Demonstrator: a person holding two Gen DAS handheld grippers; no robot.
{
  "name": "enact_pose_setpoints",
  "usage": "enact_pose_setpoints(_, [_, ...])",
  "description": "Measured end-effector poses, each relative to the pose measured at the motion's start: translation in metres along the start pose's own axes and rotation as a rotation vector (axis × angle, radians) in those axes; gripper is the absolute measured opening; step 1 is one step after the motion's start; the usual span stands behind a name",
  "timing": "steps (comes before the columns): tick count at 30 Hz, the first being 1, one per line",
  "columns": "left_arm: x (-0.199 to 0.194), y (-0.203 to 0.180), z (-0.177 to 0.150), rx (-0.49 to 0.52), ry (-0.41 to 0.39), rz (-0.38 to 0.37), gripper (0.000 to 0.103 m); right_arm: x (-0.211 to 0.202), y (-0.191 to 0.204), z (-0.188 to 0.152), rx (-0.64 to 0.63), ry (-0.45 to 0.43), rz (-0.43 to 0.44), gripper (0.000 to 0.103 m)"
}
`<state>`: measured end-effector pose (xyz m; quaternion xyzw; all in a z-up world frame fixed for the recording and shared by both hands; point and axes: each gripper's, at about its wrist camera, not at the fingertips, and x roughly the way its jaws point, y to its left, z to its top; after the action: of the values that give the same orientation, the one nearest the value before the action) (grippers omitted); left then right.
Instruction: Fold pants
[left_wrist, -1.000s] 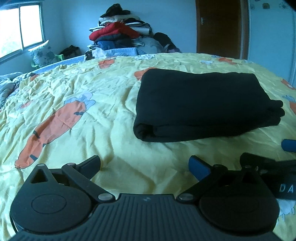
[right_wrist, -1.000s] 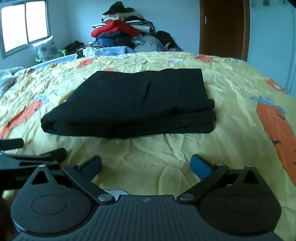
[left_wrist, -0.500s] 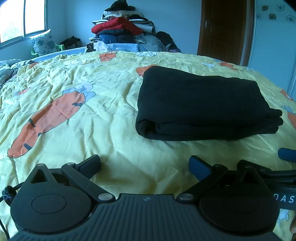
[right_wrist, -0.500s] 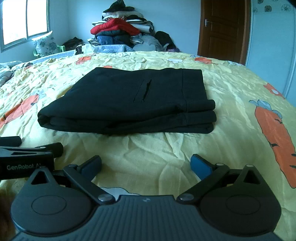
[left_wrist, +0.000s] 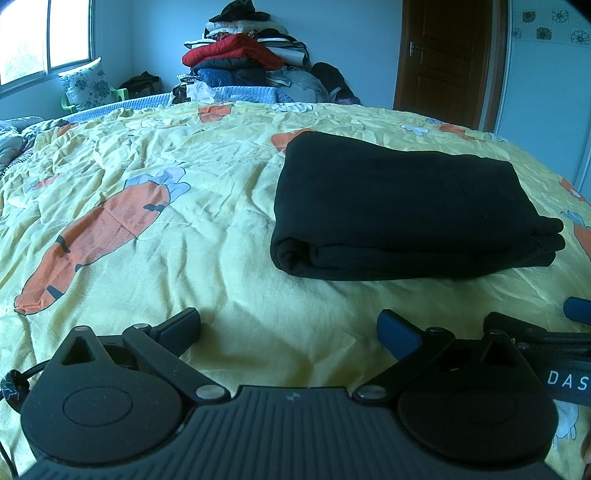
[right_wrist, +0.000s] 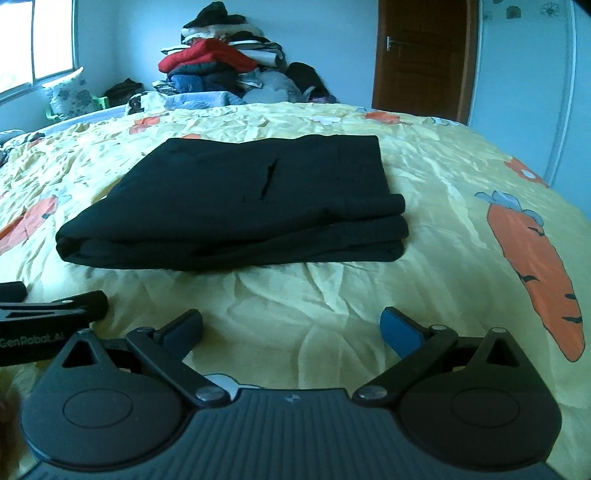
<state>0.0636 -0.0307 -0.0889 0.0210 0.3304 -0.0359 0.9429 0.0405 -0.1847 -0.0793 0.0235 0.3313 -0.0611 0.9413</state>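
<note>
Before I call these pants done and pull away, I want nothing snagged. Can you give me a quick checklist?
1. Black pants folded into a compact stack: ok.
2. Stack lying flat on the yellow bedspread: ok.
3. Left gripper open and holding nothing: ok.
4. Right gripper open and holding nothing: ok.
5. Both grippers short of the pants, not touching them: ok.
6. Far edge of the stack neat: cannot tell.

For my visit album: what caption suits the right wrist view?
Open right gripper hovering before folded black pants on a yellow carrot-print bedspread.
</note>
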Motion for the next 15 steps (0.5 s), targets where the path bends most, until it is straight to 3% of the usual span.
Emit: enact_pose_setpoints(15, [-0.0002,-0.0001,0.0000,0.000,0.000,0.000,0.103,-0.0004,0.0012,-0.0005,0.002,0.001,0.000,0.103])
